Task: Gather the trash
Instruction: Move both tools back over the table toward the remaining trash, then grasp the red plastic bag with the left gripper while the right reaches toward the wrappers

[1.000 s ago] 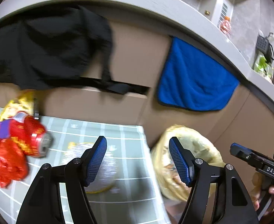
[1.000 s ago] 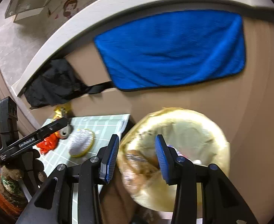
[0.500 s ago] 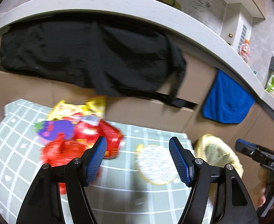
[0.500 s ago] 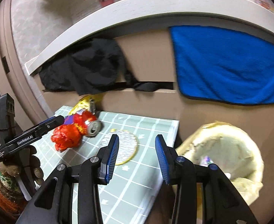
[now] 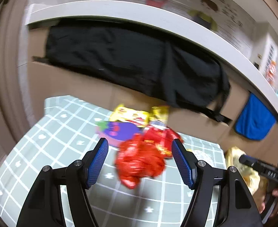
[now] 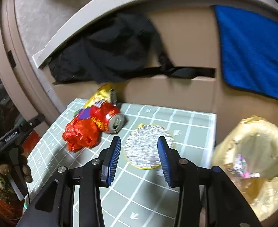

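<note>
A crumpled red wrapper (image 5: 140, 162) (image 6: 80, 134) lies on the green checked mat (image 5: 53, 151) (image 6: 192, 132). Beside it are a red soda can (image 6: 106, 119) (image 5: 159, 138), a purple wrapper (image 5: 118, 130) and a yellow wrapper (image 5: 131, 114) (image 6: 101, 94). A silver foil disc with a yellow rim (image 6: 148, 147) lies near the mat's right side. My left gripper (image 5: 140, 162) is open with the red wrapper between its fingers, apart from them. My right gripper (image 6: 139, 157) is open over the disc. A yellow-lined trash bin (image 6: 252, 160) (image 5: 241, 168) stands right of the mat.
A black garment (image 5: 129, 60) (image 6: 108, 49) hangs over the cardboard wall behind the mat. A blue towel (image 6: 252, 51) (image 5: 252, 121) hangs to the right above the bin. The other gripper shows at each view's edge (image 5: 265, 172) (image 6: 10, 138).
Both grippers have swung left, away from the bin and over the mat. The red wrapper now sits between my left fingers, and the foil disc between my right fingers.
</note>
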